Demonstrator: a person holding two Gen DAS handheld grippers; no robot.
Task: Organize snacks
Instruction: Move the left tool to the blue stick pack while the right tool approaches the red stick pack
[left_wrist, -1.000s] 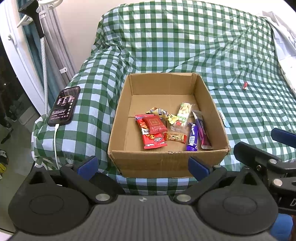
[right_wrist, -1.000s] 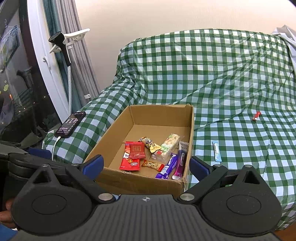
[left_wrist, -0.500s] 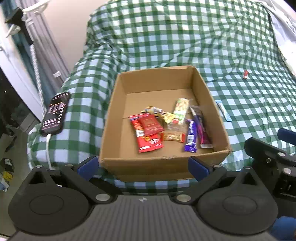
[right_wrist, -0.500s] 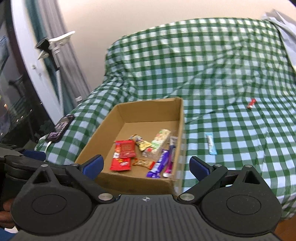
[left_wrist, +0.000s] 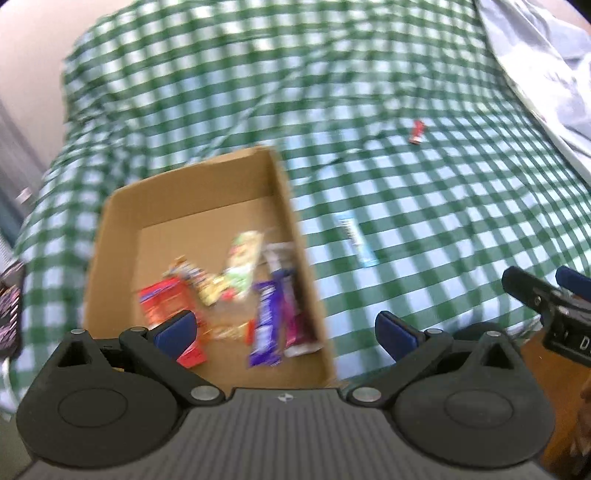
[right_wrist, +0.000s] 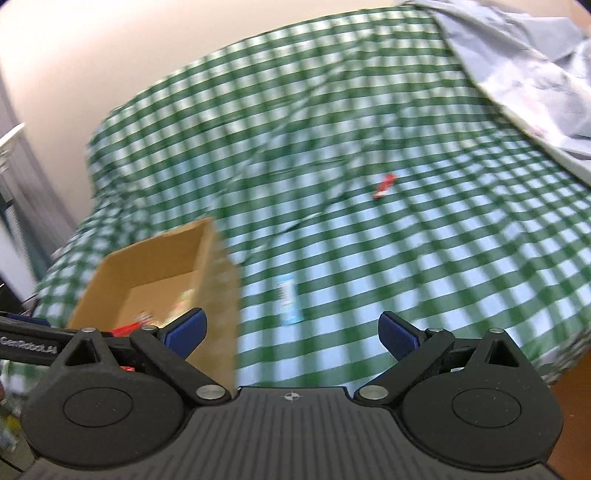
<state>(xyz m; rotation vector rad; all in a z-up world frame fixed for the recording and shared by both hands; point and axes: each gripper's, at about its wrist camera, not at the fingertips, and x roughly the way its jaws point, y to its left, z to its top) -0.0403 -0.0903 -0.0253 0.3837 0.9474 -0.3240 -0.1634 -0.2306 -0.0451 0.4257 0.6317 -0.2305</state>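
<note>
An open cardboard box sits on the green checked bed cover and holds several snack packs, among them a red pack and a purple bar. A light blue snack bar lies on the cover right of the box, also in the right wrist view. A small red snack lies farther back, also in the right wrist view. My left gripper is open and empty over the box's near right corner. My right gripper is open and empty, short of the blue bar. The box is at its left.
A grey-blue cloth lies at the bed's far right. A phone lies at the left edge of the bed. The right gripper's body shows at the left view's right edge. Both views are motion-blurred.
Both grippers have swung to the right and forward. The box has slid to the left in both views, and the blue bar and red snack now sit nearer the centre.
</note>
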